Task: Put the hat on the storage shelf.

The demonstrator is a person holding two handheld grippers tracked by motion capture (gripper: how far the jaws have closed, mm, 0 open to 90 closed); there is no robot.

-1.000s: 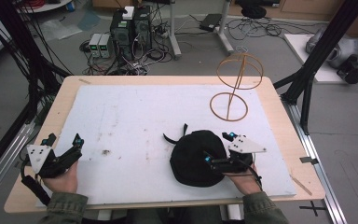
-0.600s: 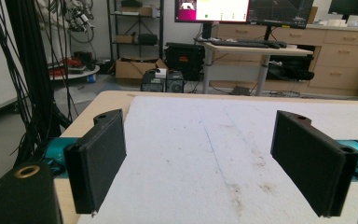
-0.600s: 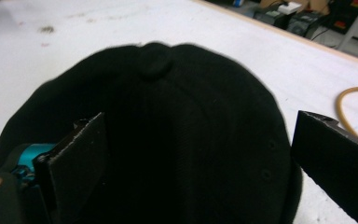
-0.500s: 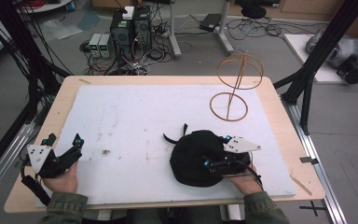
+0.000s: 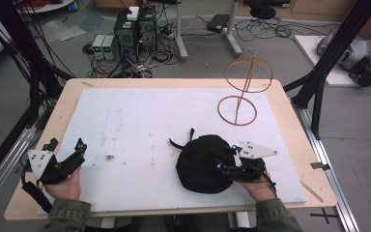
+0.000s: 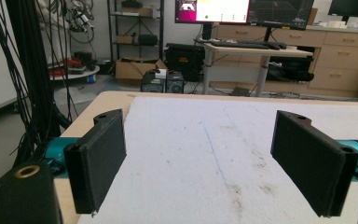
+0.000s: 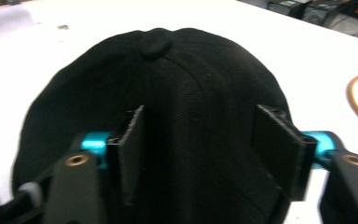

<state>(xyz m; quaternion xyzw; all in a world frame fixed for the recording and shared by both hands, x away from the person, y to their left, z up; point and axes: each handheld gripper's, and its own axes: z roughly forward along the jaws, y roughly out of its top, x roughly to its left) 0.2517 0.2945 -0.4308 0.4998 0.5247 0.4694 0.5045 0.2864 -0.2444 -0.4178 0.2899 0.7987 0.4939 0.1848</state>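
Note:
A black cap (image 5: 200,164) lies on the white mat (image 5: 140,116) at the front right, its top button (image 7: 154,43) facing away from my right gripper. My right gripper (image 5: 225,156) reaches over the cap's right side. In the right gripper view the jaws (image 7: 199,119) straddle the crown fabric and have just been closing; the cloth between them is not visibly pinched. My left gripper (image 5: 67,145) rests at the mat's front left corner. Its jaws (image 6: 200,140) are wide open over bare mat.
An orange wire stand (image 5: 244,92) with a ring base and a hoop on top stands at the back right; its base ring (image 7: 354,98) curves in past the cap. The wooden table (image 5: 58,111) borders the mat. Computers and cables crowd the floor behind.
My right gripper's jaws have narrowed around the cap's crown and the gripper has edged slightly further onto the cap. The left gripper has stayed put.

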